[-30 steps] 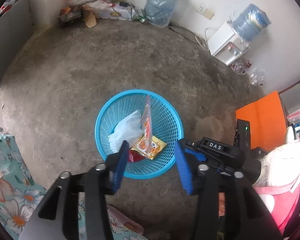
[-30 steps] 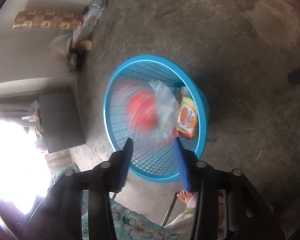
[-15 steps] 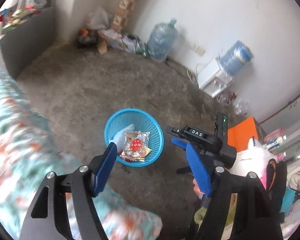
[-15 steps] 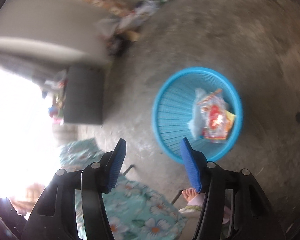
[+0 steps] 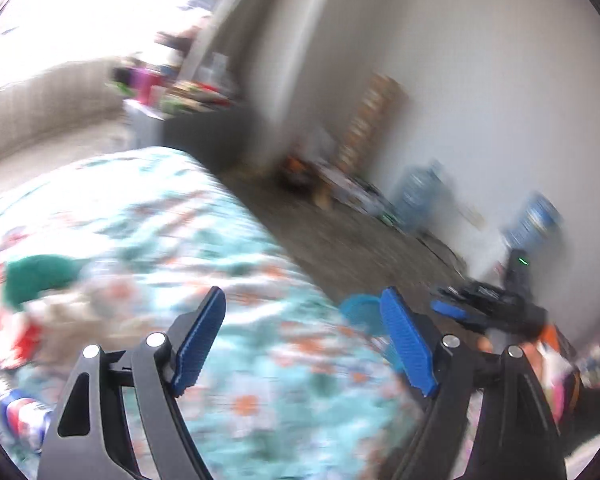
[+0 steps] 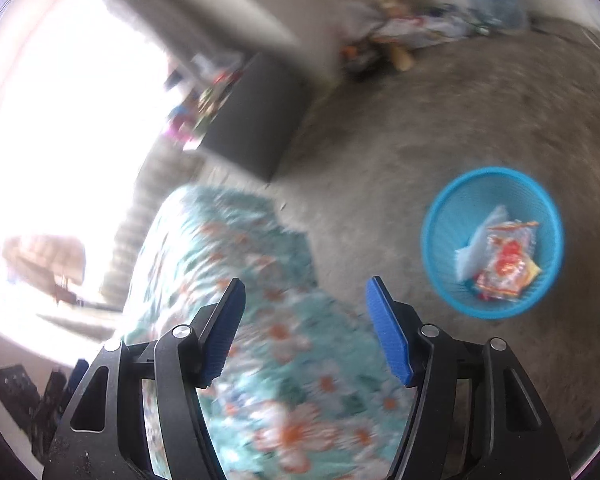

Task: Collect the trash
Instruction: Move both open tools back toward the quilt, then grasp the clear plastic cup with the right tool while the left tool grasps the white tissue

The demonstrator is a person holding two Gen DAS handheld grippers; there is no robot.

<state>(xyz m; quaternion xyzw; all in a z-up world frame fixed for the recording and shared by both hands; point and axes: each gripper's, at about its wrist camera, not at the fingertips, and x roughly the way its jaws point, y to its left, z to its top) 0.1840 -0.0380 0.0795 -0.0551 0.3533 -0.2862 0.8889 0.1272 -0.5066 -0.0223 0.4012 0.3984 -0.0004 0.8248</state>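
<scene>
The floor [image 6: 440,92] is bare concrete and gives the most open room, with clutter pushed to the far wall and a dark cabinet [image 6: 256,120] at the corner. The bed [image 6: 236,264], under a floral sheet, fills the near side; its edge runs just beside the bin [image 6: 432,236], so a drop needs only a short reach over that edge. The bin stands on the floor, clear on its other sides, and already holds wrappers [image 6: 504,264] and a pale bag, which suggests it was set there as the collection point. More trash [image 5: 4,320], red and green and too blurred to name, lies on the sheet at the left. The left gripper [image 5: 300,340] and right gripper [image 6: 304,328] hang over the bed, jaws having just been opening and now spread wide, with nothing between them, likely ready for the next piece.
</scene>
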